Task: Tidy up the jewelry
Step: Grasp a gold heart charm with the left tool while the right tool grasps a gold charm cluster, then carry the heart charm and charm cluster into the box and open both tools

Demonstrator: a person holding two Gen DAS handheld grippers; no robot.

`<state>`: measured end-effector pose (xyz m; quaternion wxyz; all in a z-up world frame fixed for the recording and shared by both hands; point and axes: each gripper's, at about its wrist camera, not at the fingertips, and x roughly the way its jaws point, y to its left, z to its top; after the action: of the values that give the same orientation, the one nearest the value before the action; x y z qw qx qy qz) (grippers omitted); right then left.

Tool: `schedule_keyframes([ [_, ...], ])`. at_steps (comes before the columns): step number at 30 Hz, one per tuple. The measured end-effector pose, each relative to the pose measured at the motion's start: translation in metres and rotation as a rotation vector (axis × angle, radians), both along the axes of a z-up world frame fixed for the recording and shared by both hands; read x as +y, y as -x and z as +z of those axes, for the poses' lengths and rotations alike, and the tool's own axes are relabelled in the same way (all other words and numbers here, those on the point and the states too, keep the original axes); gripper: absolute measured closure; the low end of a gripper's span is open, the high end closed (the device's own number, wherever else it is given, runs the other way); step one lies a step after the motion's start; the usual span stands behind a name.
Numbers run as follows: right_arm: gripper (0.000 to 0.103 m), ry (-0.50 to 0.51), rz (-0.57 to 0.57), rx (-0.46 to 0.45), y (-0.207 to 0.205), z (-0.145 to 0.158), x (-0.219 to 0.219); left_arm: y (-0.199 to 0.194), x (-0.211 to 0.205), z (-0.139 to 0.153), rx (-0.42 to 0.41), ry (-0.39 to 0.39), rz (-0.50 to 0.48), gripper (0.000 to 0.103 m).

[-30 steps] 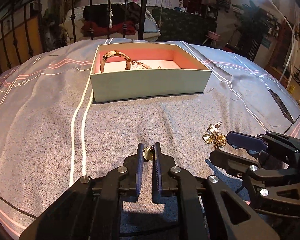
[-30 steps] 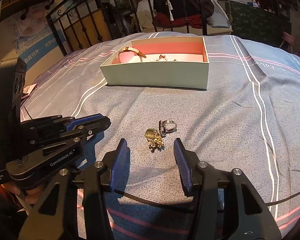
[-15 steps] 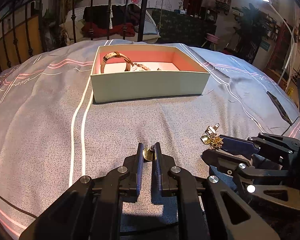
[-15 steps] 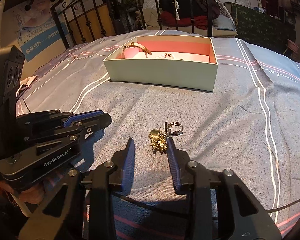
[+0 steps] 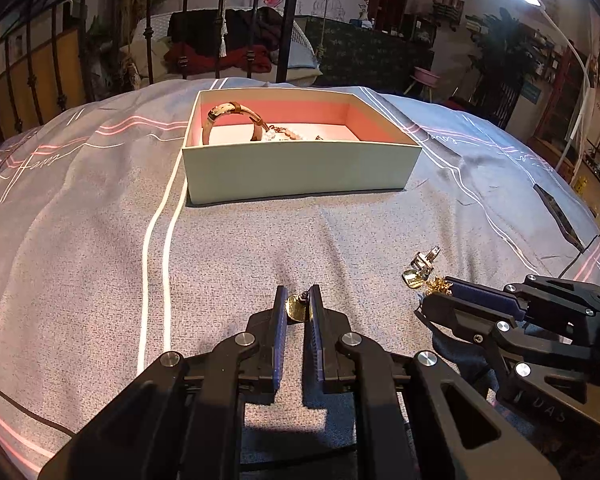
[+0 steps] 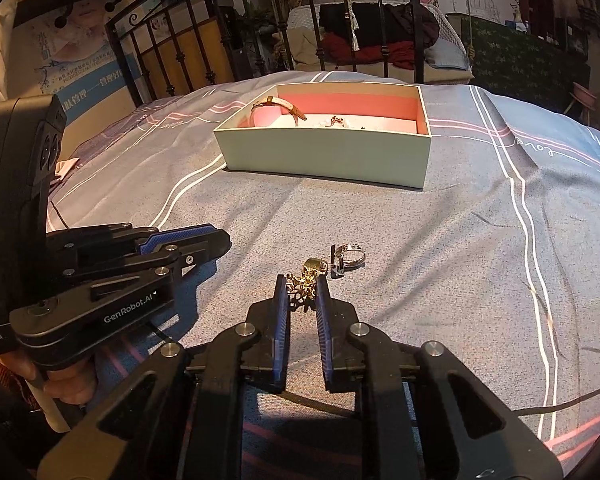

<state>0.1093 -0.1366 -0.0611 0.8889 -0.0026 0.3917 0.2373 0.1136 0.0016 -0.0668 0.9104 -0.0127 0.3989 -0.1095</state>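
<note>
Left tongs [image 5: 298, 307]: I've got them narrow, pinching a small gold pendant [image 5: 296, 307] at the tips, just above the bedspread [image 5: 100, 240].
Right tongs [image 6: 302, 294]: narrowed around the gold charm cluster [image 6: 306, 280], pads touching it on the bed.
Silver ring [image 6: 350, 258]: lying just beside that cluster.
Jewelry box [image 5: 300, 168]: open, farther up the bed, a bracelet [image 5: 228, 114] inside.

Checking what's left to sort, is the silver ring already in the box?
No, the silver ring lies on the bedspread, well short of the box.
</note>
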Motion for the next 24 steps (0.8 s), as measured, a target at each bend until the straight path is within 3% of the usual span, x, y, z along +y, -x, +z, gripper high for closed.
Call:
schedule_keyframes([
  [24, 0.088, -0.028, -0.01, 0.01, 0.001, -0.0003, -0.0047, -0.0023, -0.0063, 0.0058, 0.004, -0.043, 0.006, 0.093],
])
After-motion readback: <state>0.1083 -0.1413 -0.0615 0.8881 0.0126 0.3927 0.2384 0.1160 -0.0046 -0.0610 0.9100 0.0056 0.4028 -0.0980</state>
